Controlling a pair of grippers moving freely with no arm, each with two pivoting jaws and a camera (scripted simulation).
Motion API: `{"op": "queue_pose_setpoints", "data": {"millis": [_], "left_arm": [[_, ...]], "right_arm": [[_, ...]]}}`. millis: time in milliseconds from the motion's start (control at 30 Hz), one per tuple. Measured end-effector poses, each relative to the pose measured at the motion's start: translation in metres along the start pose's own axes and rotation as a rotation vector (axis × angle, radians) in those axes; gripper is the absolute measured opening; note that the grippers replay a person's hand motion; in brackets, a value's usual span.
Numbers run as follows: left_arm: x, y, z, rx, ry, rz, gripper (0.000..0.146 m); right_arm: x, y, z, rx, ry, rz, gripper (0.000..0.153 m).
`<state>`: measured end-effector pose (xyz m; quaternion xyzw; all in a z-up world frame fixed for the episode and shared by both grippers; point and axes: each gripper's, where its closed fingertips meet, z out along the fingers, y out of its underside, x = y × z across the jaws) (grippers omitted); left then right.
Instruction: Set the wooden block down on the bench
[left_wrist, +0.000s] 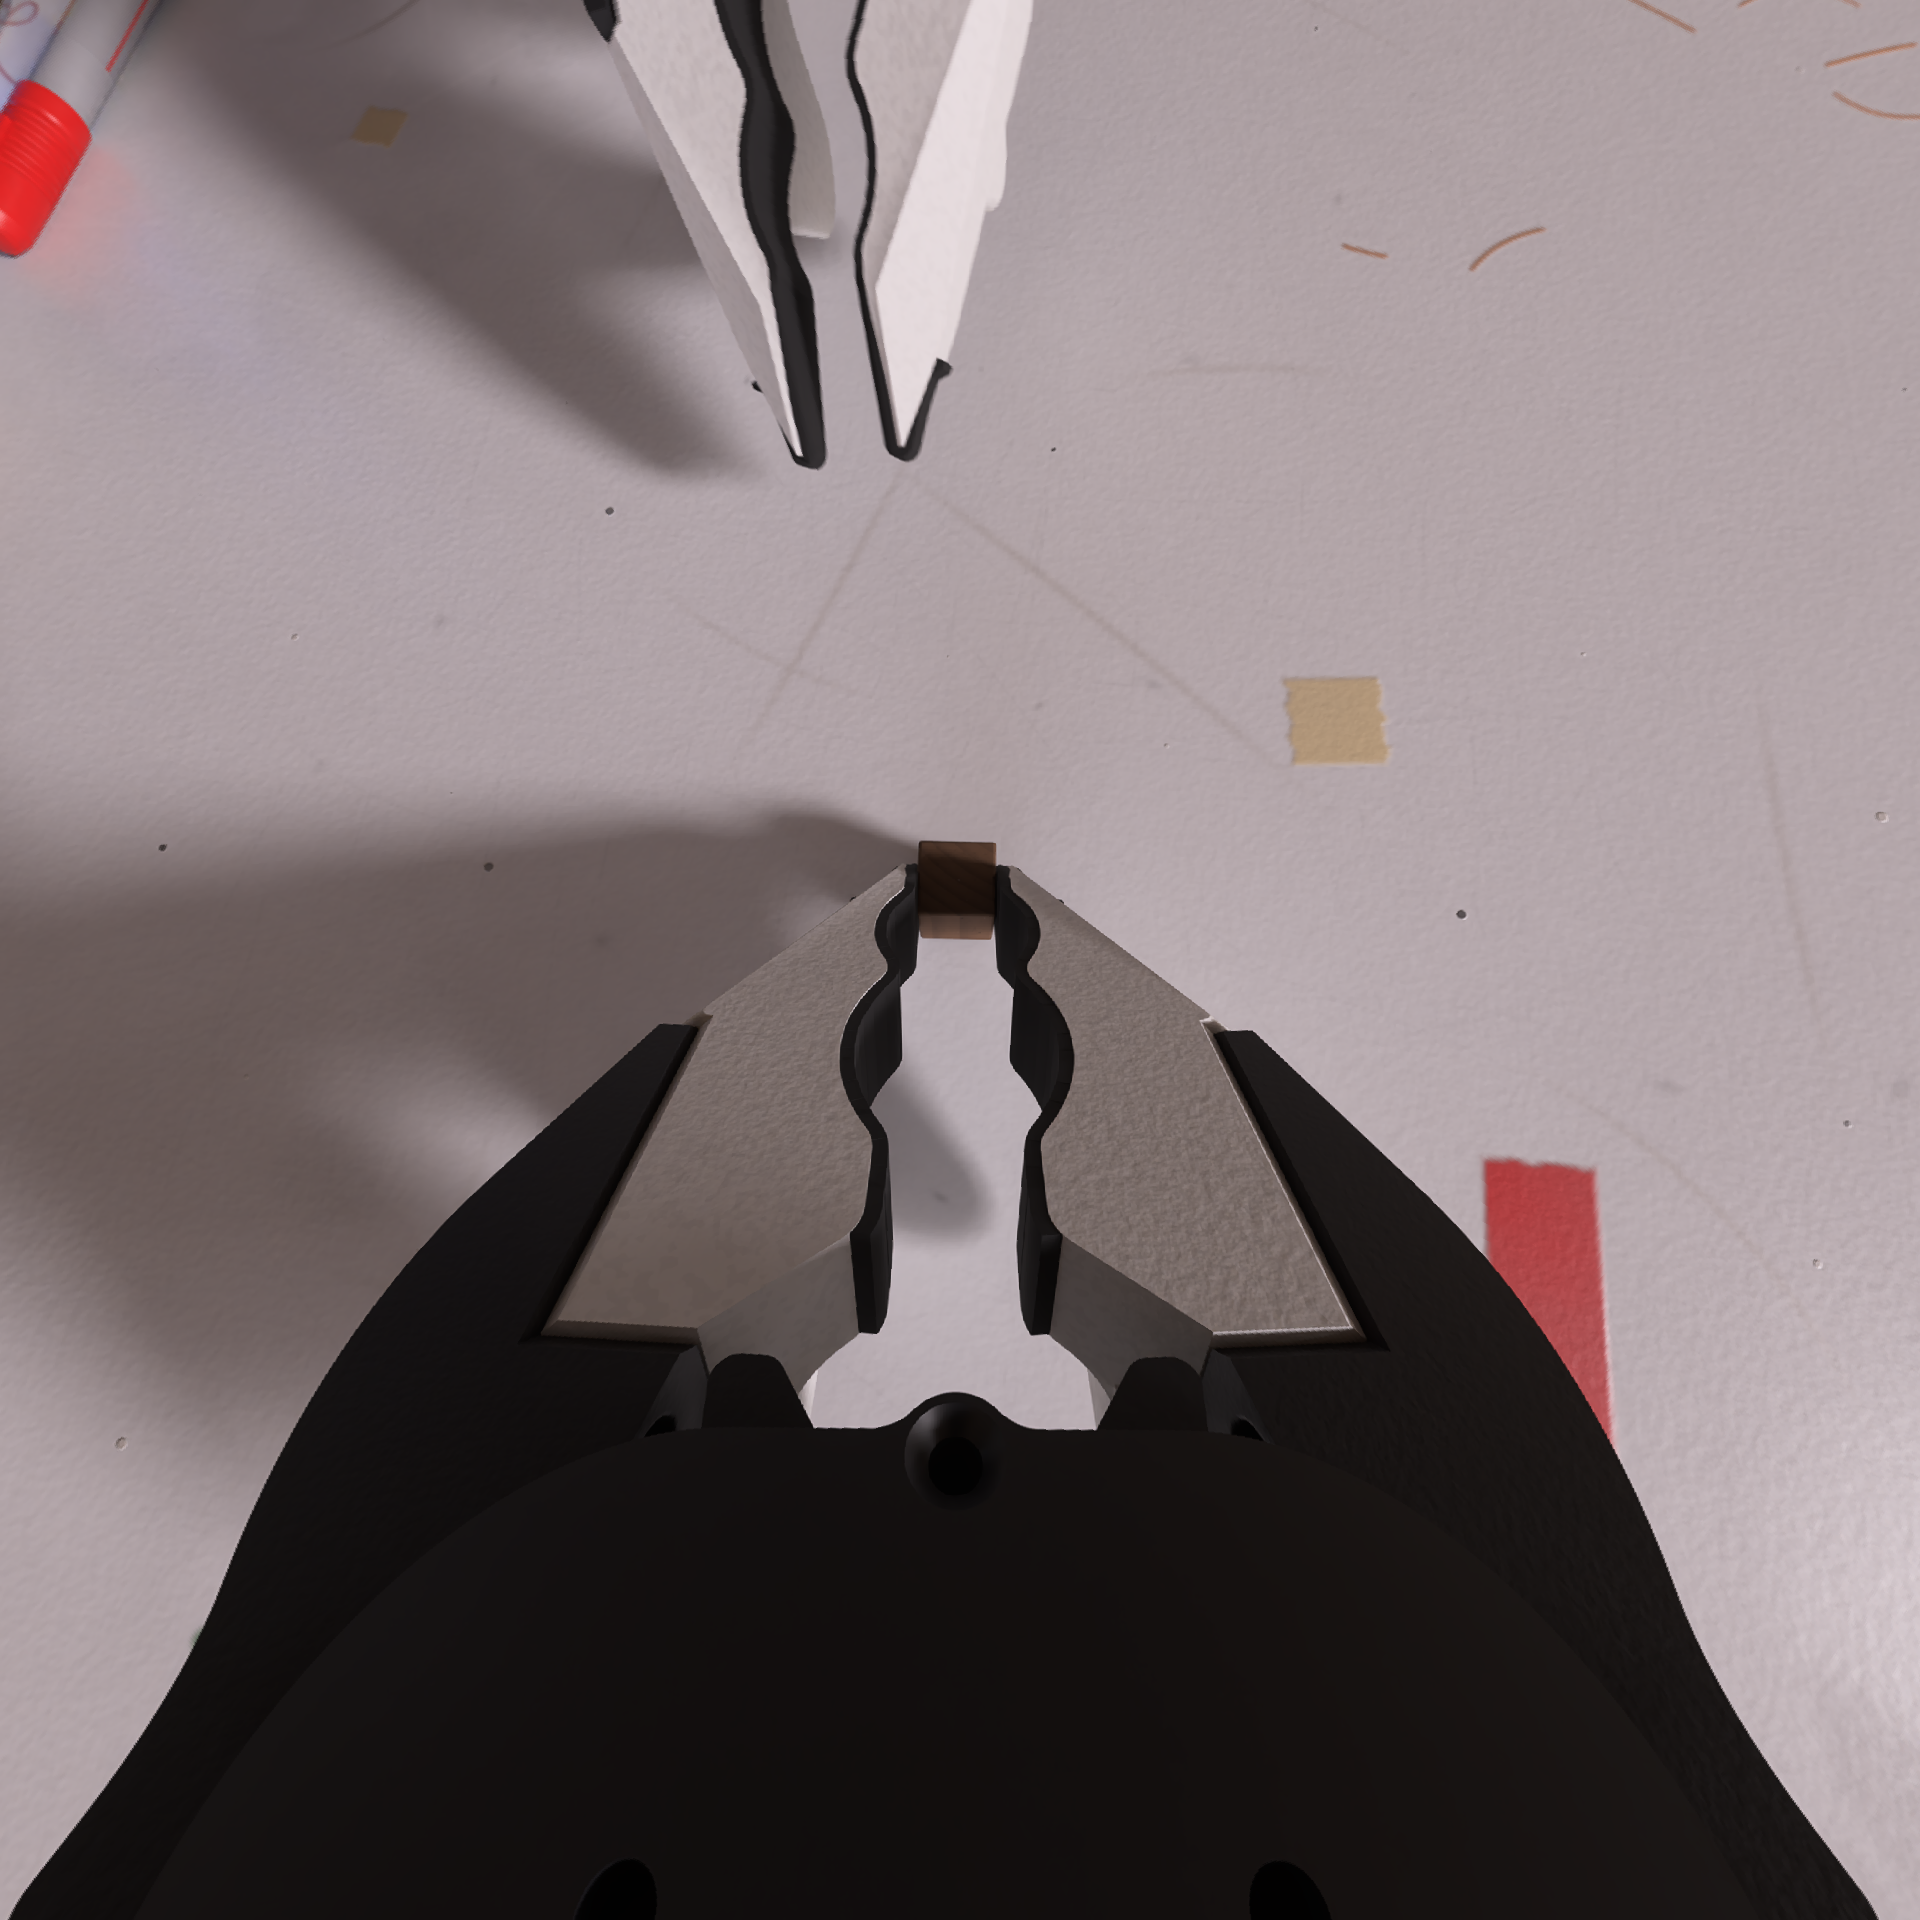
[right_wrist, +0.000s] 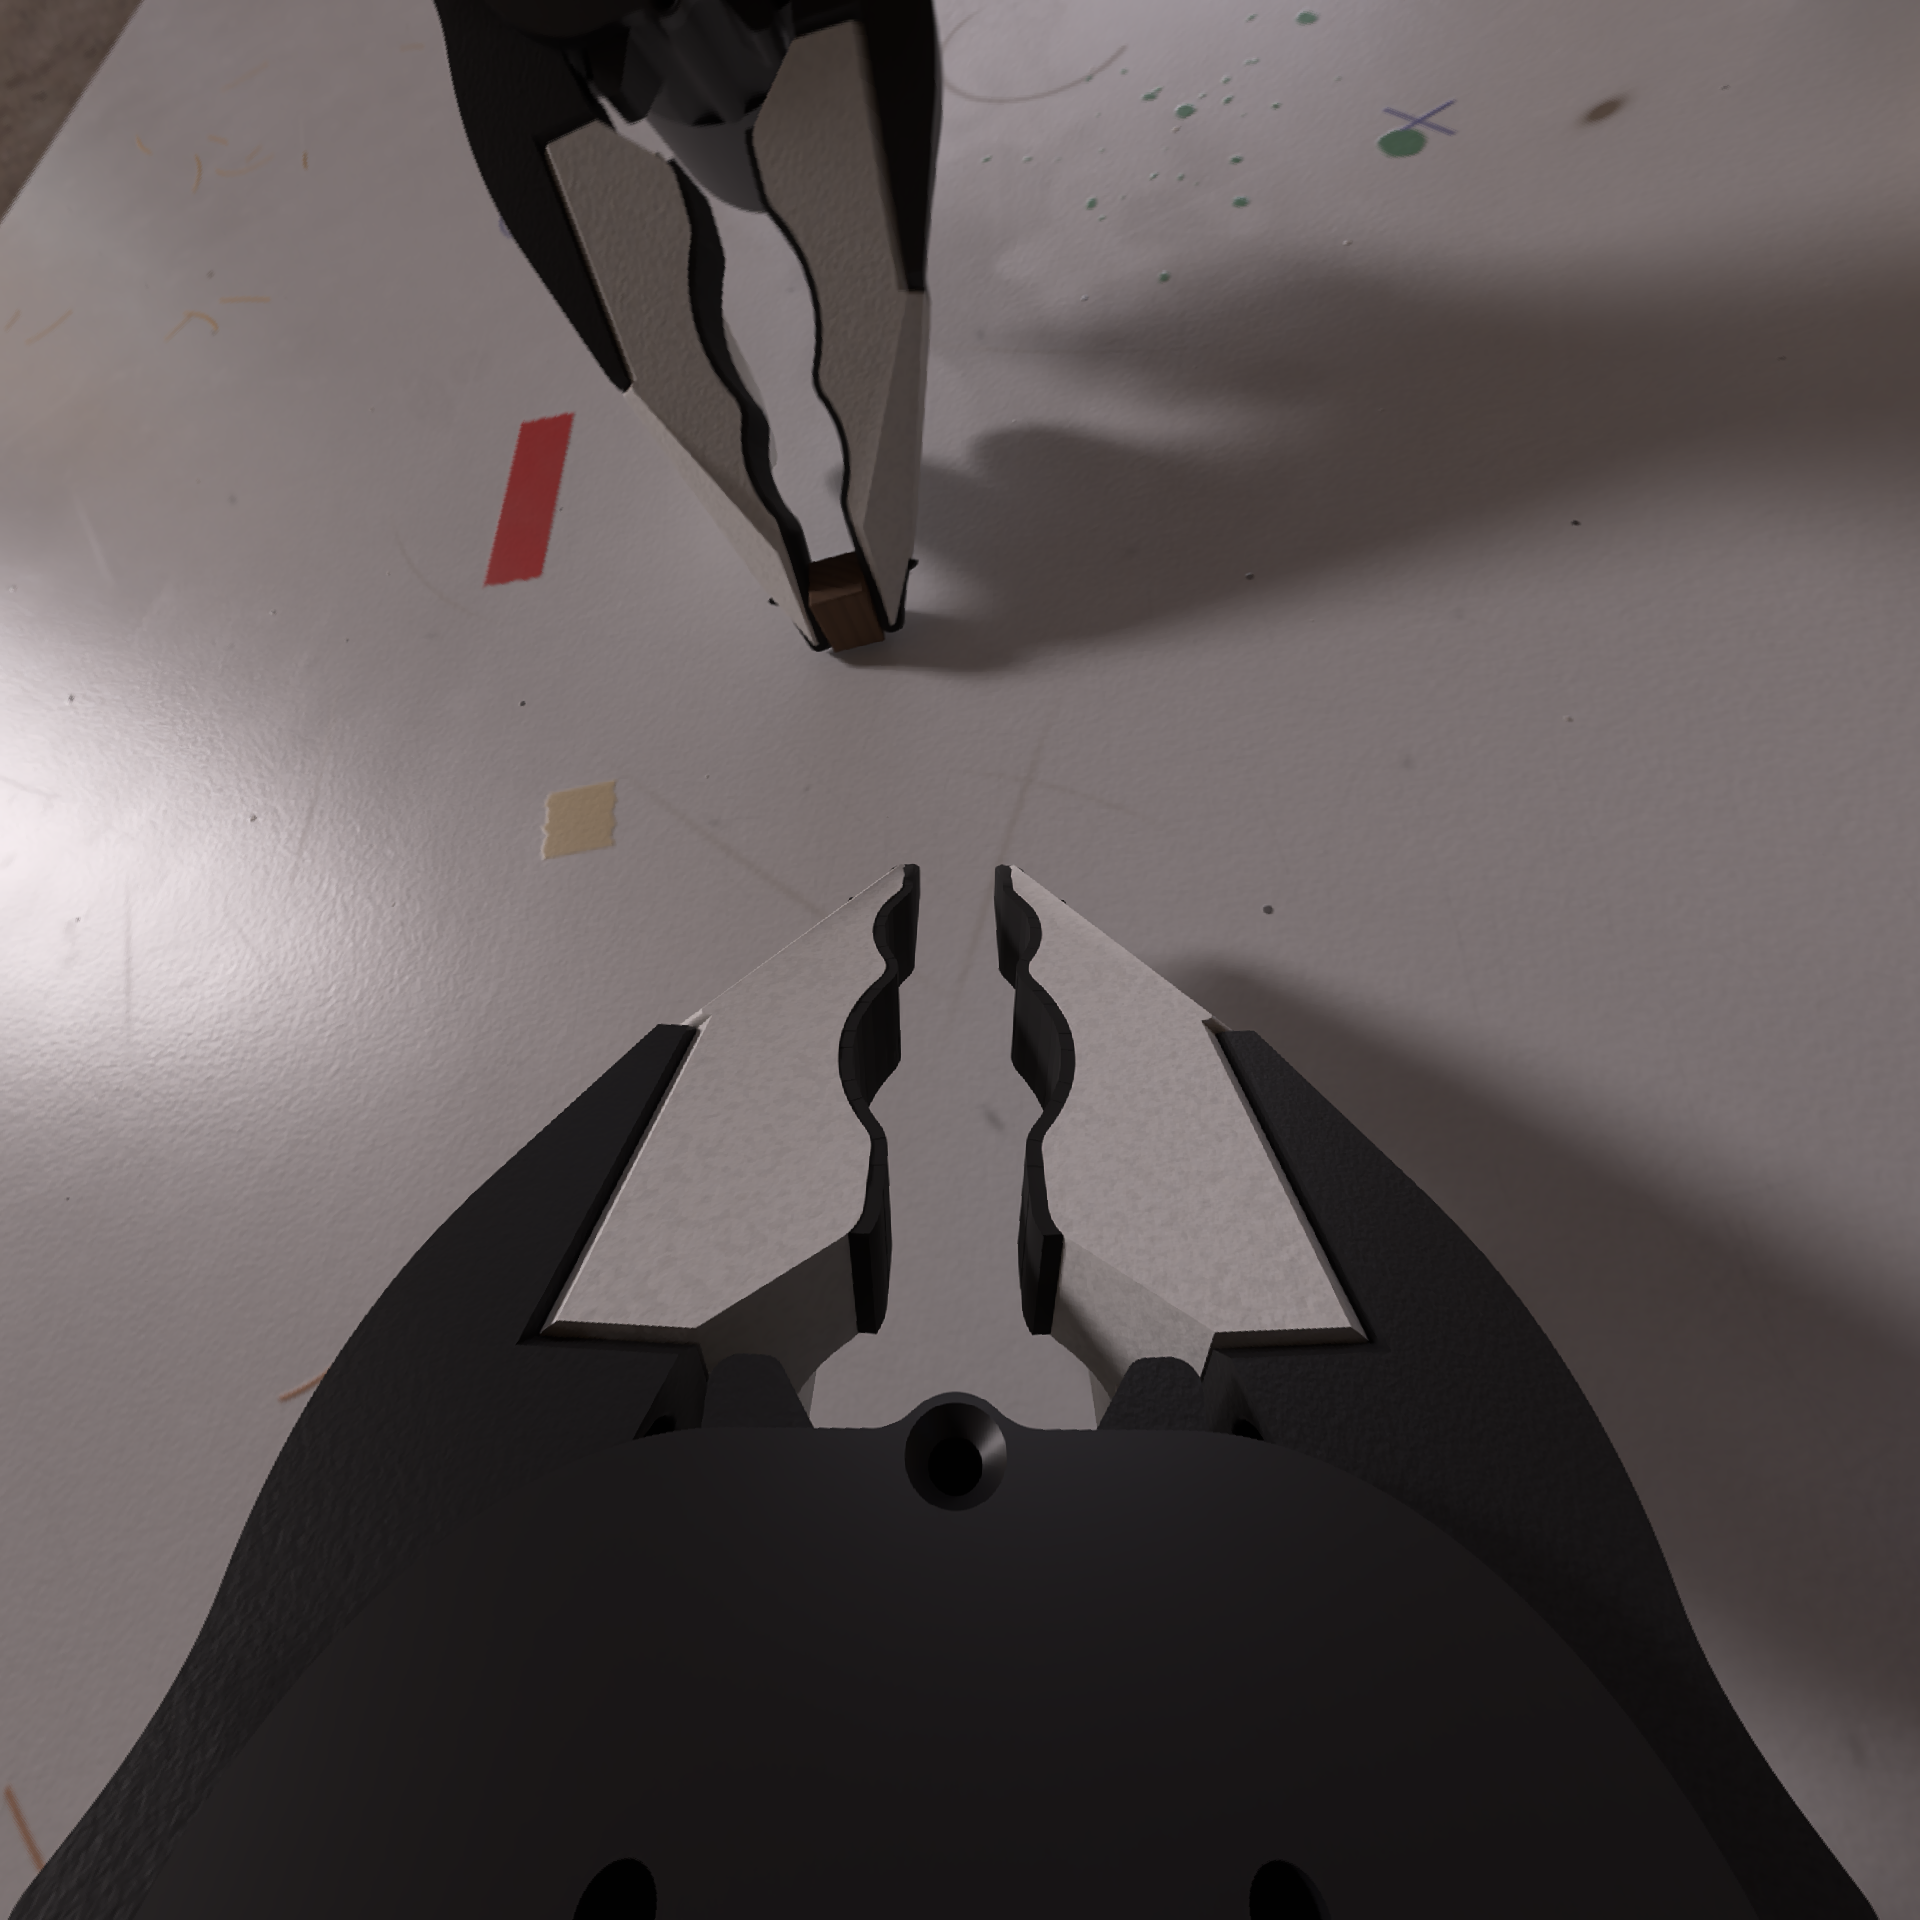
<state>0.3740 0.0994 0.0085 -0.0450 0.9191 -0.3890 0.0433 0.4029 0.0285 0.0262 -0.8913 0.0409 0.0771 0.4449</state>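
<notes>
2 grippers (right_wrist: 956, 873), 1 block (left_wrist: 957, 891), 1 marker (left_wrist: 42, 156)

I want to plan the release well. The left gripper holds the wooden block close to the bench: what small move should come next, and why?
Probably a slight lowering, then opening the jaws. The left gripper is shut on the wooden block at its very tip, and in the right wrist view the block's shadow meets it on the bench, so it seems at or almost at the surface. The right gripper is empty and apart.
</notes>
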Motion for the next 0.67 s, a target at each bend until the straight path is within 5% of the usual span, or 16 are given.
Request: {"op": "queue_pose_setpoints", "data": {"millis": [667], "left_arm": [[-0.002,0.0,0.0,-0.005,-0.004,-0.019,0.024]], "right_arm": [[-0.01,0.008,0.013,-0.089,-0.024,-0.047,0.015]]}}
